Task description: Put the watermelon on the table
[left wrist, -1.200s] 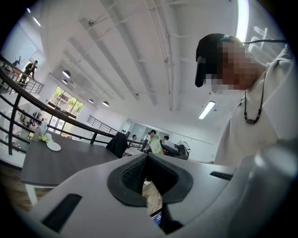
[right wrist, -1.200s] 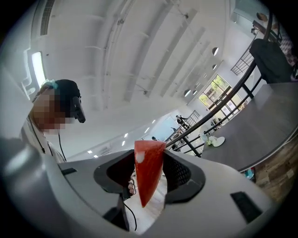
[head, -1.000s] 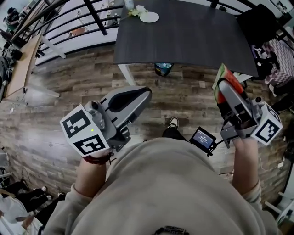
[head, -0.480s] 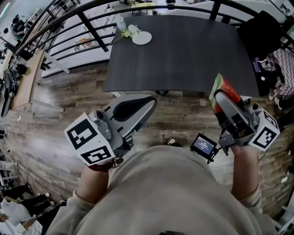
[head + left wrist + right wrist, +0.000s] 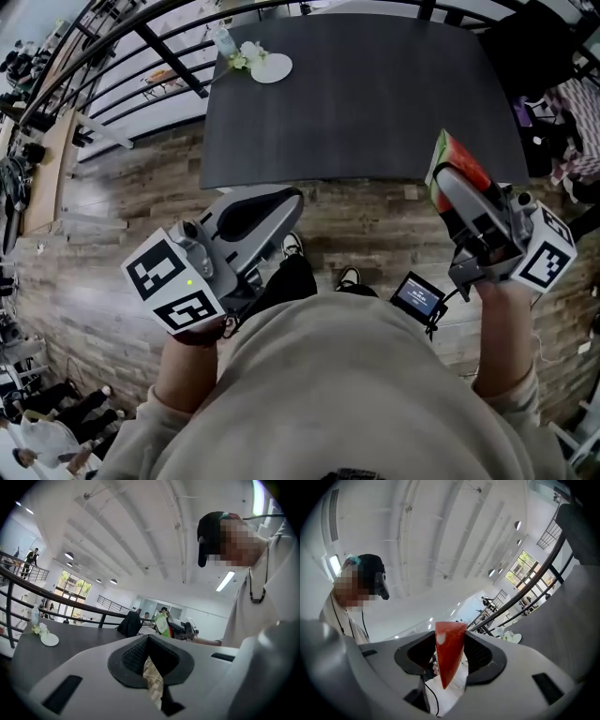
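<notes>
A wedge of watermelon [image 5: 454, 156], red flesh with a green rind, stands upright between the pads of my right gripper [image 5: 448, 184], which is shut on it. In the right gripper view the red wedge [image 5: 449, 654] fills the gap between the jaws. The slice hangs over the near right edge of the dark table [image 5: 361, 89]. My left gripper [image 5: 296, 202] is shut with nothing in it, held over the wooden floor just short of the table's near edge. From the left gripper view [image 5: 148, 639] the watermelon [image 5: 161, 623] shows beyond the tabletop [image 5: 33, 654].
A white plate [image 5: 272, 67] with flowers and a bottle [image 5: 222, 39] sit at the table's far left corner. A black railing [image 5: 155, 42] runs behind. A dark chair with a jacket [image 5: 530, 47] and clothes [image 5: 581, 122] crowd the right side. A small screen [image 5: 416, 295] hangs at the person's waist.
The person has walked up to the table, so its near edge now lies close under both grippers. The right gripper still holds the watermelon; the left stays shut.
</notes>
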`<state>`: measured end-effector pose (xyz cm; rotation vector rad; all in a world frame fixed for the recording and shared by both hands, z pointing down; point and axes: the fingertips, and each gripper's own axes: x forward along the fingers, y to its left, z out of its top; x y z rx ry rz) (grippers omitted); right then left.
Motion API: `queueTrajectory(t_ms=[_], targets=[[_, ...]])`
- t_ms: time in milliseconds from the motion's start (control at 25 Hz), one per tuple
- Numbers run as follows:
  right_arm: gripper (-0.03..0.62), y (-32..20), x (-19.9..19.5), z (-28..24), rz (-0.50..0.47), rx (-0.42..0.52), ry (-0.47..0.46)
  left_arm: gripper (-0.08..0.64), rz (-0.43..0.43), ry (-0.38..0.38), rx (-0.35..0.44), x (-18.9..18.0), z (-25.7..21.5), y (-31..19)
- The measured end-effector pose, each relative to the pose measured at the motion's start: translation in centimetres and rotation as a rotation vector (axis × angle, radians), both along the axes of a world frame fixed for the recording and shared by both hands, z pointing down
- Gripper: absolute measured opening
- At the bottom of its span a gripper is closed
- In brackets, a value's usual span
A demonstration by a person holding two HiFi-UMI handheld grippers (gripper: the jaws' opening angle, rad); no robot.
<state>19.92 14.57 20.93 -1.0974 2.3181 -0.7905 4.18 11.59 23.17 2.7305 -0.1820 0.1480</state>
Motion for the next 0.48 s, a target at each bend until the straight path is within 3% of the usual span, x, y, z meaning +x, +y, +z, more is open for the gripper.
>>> queueTrajectory(t_ms=[200, 480], targets=[[0.199, -0.1, 0.5, 0.1, 0.047, -0.030, 0.068, 0.002, 0.048, 0.045, -0.010, 0.9, 0.7, -1.9], [0.199, -6.8, -1.4, -3.2, 0.128, -0.025, 0.117, 0.002, 0.152, 0.126, 0.004, 0.8, -1.5, -10.5]])
